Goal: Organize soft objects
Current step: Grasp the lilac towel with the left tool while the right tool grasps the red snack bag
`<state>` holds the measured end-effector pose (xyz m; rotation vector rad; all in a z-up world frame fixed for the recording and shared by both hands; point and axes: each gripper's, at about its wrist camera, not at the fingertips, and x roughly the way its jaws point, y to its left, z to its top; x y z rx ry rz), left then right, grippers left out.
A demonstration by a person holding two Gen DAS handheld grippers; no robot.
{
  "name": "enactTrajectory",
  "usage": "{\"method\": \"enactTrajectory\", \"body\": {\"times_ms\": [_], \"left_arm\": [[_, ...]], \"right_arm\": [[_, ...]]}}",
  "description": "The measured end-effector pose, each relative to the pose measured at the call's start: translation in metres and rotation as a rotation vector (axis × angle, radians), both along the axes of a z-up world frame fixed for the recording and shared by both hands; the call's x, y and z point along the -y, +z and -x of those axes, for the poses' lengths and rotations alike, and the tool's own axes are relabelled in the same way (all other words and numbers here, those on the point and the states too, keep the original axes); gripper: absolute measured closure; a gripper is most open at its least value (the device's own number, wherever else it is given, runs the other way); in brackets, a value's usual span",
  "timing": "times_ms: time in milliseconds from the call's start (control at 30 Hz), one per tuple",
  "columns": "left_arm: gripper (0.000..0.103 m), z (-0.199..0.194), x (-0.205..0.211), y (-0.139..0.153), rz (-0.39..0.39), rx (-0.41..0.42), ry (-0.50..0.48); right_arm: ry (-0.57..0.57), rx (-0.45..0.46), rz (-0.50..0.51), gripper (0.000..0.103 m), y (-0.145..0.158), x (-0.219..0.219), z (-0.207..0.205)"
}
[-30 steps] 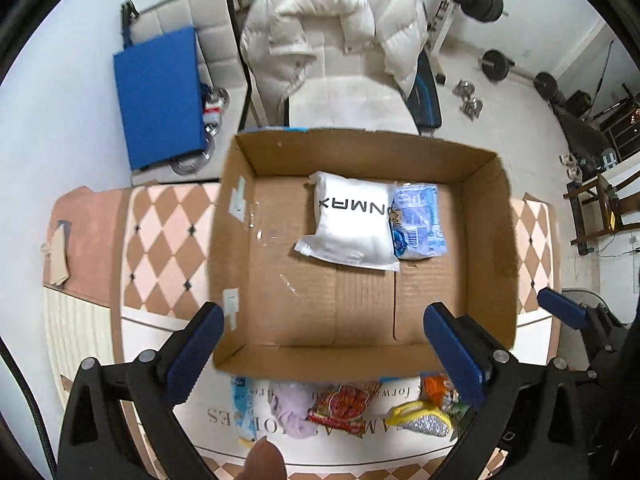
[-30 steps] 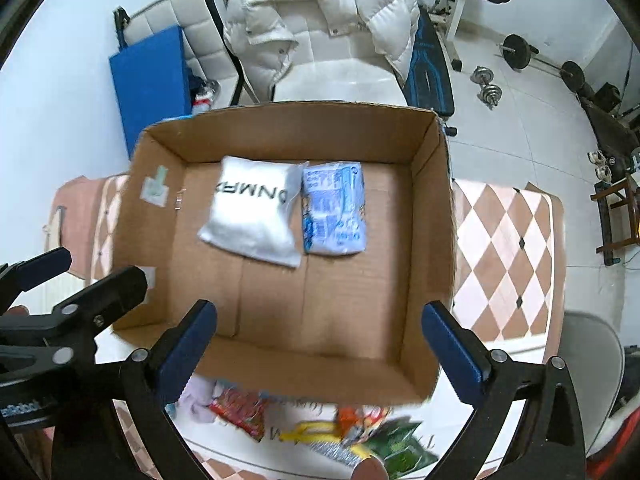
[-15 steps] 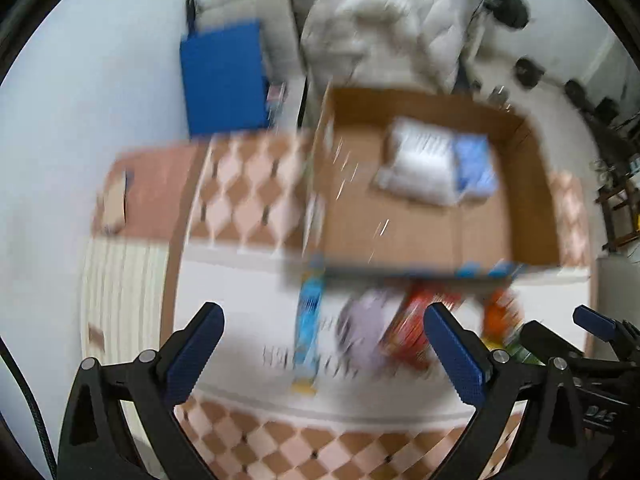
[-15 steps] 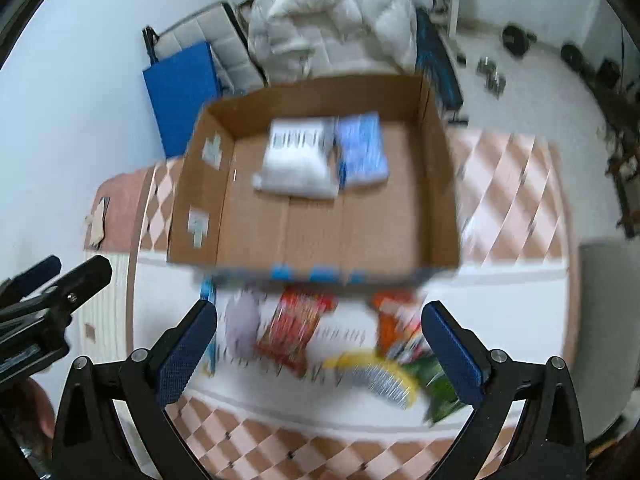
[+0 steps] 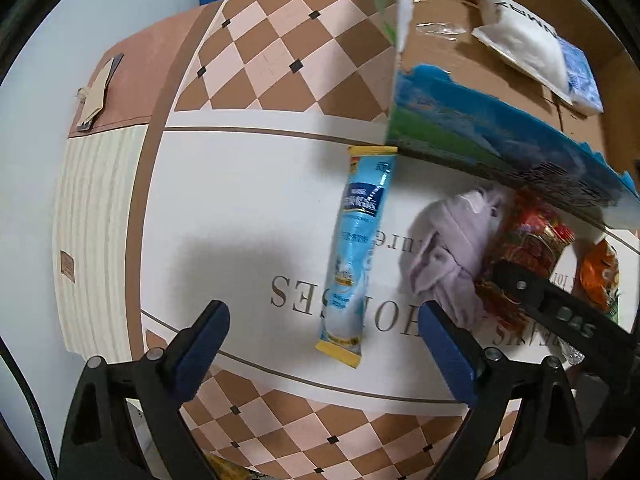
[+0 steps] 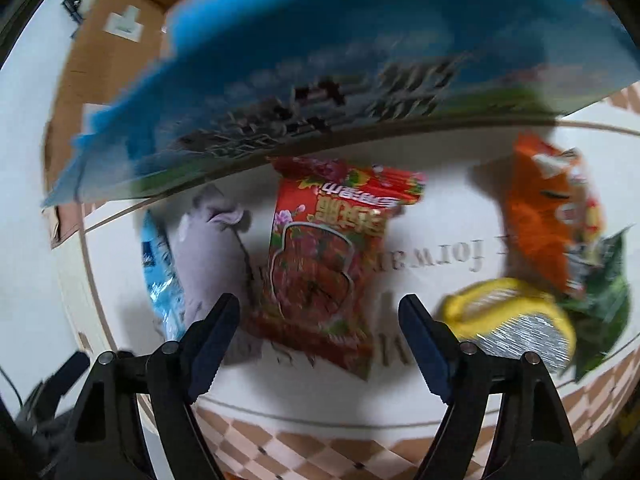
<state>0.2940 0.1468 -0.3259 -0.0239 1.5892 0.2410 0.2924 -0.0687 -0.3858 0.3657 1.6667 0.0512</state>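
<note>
1. The soft items lay in a loose row on the white centre of the patterned tabletop [image 5: 248, 184], just in front of the cardboard box [image 5: 472, 80]. From left to right they were a long light-blue sachet [image 5: 354, 256], a crumpled lilac cloth [image 5: 452, 256], a red snack packet [image 6: 324, 264], an orange packet [image 6: 548, 216], a dark green packet [image 6: 604, 304] and a yellow-and-silver pouch [image 6: 512, 320].
2. Inside the box, a white pouch [image 5: 520, 40] lay flat on the floor with a pale blue packet [image 5: 580, 76] touching its right edge.
3. The left gripper [image 5: 320, 344] was spread wide and held nothing. Its blue pads [image 5: 202, 344] hung above the tabletop, and the lower end of the light-blue sachet sat between the two fingers in the left wrist view, touching neither.
4. The right gripper [image 6: 320, 336] was also parted and empty. The bottom of the red snack packet showed in the gap between its fingers [image 6: 424, 344]; the frame was blurred, so I could not tell whether a fingertip touched the wrapper.
5. Both tools pointed steeply down at the table from the near edge, side by side. A black finger of the right tool crossed the left wrist view over the red packet and lilac cloth.
6. The box's printed blue-and-green outer wall [image 6: 320, 60] filled the top of the right wrist view, close above the packets.
</note>
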Motion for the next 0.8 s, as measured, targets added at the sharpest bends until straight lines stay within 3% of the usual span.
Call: {"method": "enactTrajectory", "body": {"times_ms": [33,167,400,567,600,633,667,800], "left_arm": [[0.007,-0.002,0.0,0.0,-0.001,0.001,-0.002],[0.007,-0.012,0.011,0.002,0.014,0.003,-0.035],[0.007,-0.027,0.059,-0.029,0.054,-0.055,-0.157],[0.007,-0.031,0.082,-0.065,0.09,-0.141,-0.216],[0.011,-0.03,0.084,-0.069,0.081,-0.148,-0.224],[0.025,-0.03,0.087,-0.073,0.065,-0.155,-0.236],[0.033,-0.029,0.089,-0.077,0.053,-0.166,-0.247],[0.048,-0.025,0.089,-0.08,0.079,-0.162,-0.236]], "right_arm": [[0.0,-0.008,-0.004,0.02,-0.007,-0.003,-0.002],[0.029,-0.006,-0.005,0.046,-0.017,-0.007,-0.001],[0.129,-0.071,0.045,0.047,-0.018,0.027,0.038],[0.117,-0.076,0.055,0.044,-0.02,0.047,0.054],[0.115,-0.076,0.054,0.043,-0.022,0.046,0.054],[0.112,-0.074,0.051,0.043,-0.022,0.047,0.056],[0.108,-0.072,0.048,0.043,-0.022,0.049,0.058],[0.114,-0.056,0.059,0.042,-0.021,0.048,0.063]]}}
